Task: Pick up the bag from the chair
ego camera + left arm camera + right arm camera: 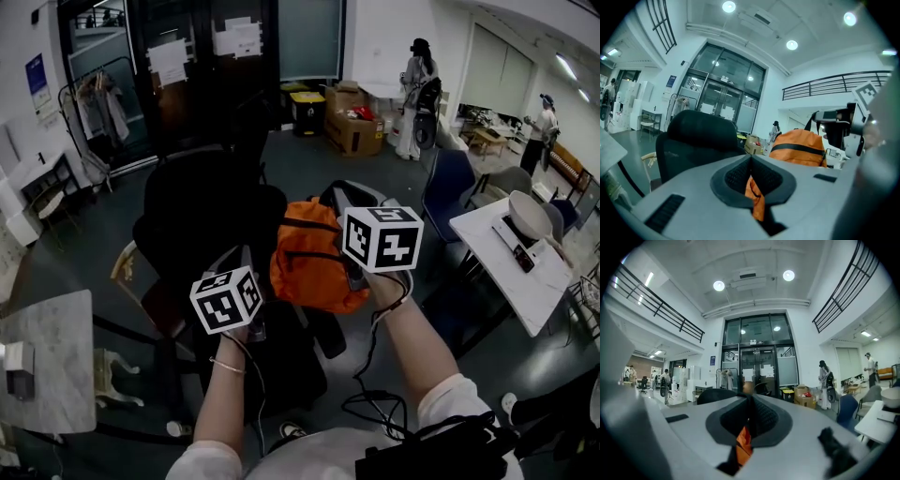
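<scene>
- Left gripper view: the left claw (752,190) has its two jaws pressed together. A narrow orange strip of the bag is caught between the dark pads (736,176) and hangs down below them.
- The main body of the orange bag (799,147), with a black band across it, is up in the air just to the right of this claw. It is level with the top of the black chair (696,140).
- At the right edge of this view the other claw shows with its marker cube (866,93), close to the bag.
- Right gripper view: the right claw (745,425) is closed as well, with its jaws together on a small fold of orange cloth from the bag. Some black material shows under the fold.
- Behind it are glass doors (757,366), a person (824,383) standing near cardboard boxes (804,397), and the corner of a white bench (881,420).
- Head view: the bag (314,262) hangs between the two claws. The left one is at its lower left side and the right one at its upper right side.
- The bag is just beside the right side of the chair (202,216). I cannot tell whether it touches the chair.
- The white bench (511,286) at the right carries a pale bowl (530,214), and a marble bench (47,356) is at the lower left.
</scene>
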Action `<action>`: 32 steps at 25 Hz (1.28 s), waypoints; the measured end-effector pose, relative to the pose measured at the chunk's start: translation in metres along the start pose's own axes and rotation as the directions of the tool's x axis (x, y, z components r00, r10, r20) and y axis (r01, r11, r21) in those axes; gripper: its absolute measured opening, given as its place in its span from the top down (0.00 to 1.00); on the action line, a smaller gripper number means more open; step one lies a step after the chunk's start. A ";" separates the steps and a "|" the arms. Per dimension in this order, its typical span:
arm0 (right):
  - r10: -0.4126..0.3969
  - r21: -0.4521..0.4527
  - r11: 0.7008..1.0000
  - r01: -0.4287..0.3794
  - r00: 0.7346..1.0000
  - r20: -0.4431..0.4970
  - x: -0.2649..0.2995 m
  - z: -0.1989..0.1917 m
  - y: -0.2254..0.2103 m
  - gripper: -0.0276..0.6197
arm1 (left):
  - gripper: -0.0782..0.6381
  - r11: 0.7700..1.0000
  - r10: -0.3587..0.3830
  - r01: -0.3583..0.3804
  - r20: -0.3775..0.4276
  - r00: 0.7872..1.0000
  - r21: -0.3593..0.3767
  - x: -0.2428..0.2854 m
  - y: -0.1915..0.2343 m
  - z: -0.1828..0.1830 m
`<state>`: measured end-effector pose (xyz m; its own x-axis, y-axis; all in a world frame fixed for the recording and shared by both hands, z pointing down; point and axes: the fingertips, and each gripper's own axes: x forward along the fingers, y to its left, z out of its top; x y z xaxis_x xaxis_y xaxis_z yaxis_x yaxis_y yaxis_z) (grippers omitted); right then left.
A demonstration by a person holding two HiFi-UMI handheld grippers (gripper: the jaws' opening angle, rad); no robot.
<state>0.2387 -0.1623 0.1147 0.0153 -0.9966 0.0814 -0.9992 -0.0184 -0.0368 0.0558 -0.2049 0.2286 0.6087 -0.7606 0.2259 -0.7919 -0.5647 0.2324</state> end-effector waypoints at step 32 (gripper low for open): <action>-0.226 0.107 0.962 0.250 0.954 -0.197 -0.242 -0.183 -0.177 0.90 | 0.87 0.989 -0.137 0.145 -0.200 0.970 0.027 -0.025 -0.231 -0.184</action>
<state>0.4045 0.0967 0.2838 0.2330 -0.9307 0.2819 -0.9536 -0.2755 -0.1212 0.2325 0.0029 0.3432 0.7086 -0.5968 0.3766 -0.6964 -0.6775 0.2366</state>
